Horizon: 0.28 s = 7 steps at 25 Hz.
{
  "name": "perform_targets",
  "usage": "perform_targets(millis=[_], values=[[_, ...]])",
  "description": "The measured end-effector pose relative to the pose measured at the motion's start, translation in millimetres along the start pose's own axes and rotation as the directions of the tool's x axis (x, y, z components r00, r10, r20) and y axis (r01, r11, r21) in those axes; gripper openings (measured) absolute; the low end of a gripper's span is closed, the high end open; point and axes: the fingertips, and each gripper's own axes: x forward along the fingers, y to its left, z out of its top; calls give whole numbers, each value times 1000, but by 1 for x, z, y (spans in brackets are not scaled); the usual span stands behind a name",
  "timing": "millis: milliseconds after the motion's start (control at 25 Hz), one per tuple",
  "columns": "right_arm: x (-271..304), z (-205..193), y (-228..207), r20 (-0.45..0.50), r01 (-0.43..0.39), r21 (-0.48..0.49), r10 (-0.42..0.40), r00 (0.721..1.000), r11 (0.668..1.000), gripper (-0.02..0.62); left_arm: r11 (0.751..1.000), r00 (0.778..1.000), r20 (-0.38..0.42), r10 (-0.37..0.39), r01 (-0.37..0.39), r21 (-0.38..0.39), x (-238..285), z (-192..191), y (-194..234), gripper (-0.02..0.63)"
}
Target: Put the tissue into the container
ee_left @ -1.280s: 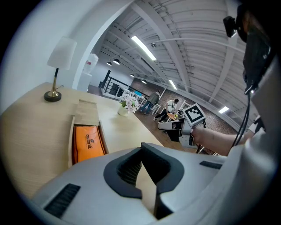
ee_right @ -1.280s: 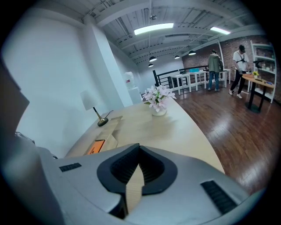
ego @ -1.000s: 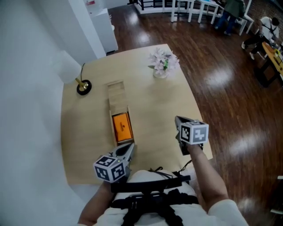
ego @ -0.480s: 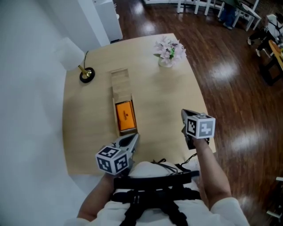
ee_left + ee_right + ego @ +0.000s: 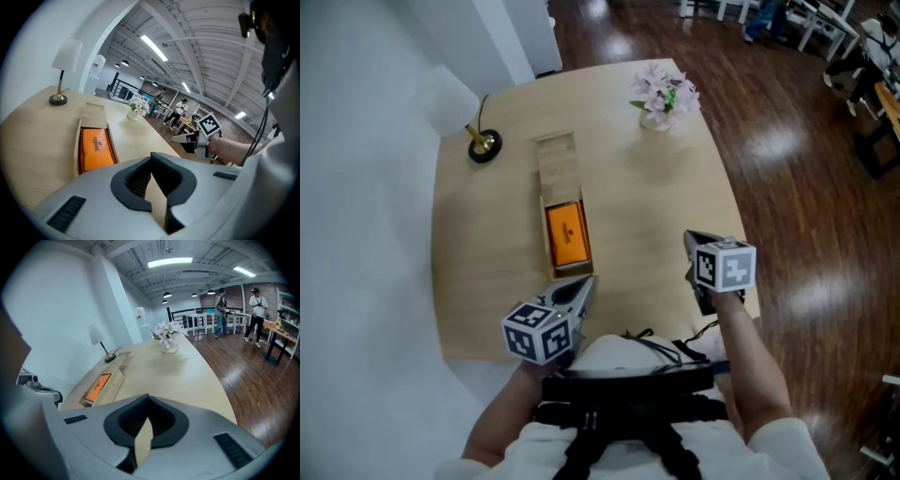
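Observation:
An orange tissue pack (image 5: 567,234) lies inside a long wooden box (image 5: 561,208) whose lid is laid back toward the far end, in the middle of a light wooden table (image 5: 656,202). The pack (image 5: 95,148) and the box (image 5: 76,140) show in the left gripper view too, and the pack (image 5: 99,383) again in the right gripper view. My left gripper (image 5: 585,286) hovers just short of the box's near end, shut and empty. My right gripper (image 5: 691,243) sits near the table's right edge, shut, nothing in it.
A small lamp with a brass base (image 5: 483,143) stands at the far left of the table, and a vase of pale flowers (image 5: 663,97) at the far right corner. Dark wood floor (image 5: 806,216) lies right of the table. People stand far off (image 5: 255,315).
The head view has shifted, so the table sits lower in the picture. My right gripper has dropped slightly toward the table edge. The left gripper has kept its place.

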Motion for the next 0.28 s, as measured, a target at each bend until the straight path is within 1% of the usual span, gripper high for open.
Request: perform_targets(millis=[280], values=[[5,-10,9,-44,-16,-32,14,999,999,0,1000,999,-36,24,-24,1,-4,-13,9,2]])
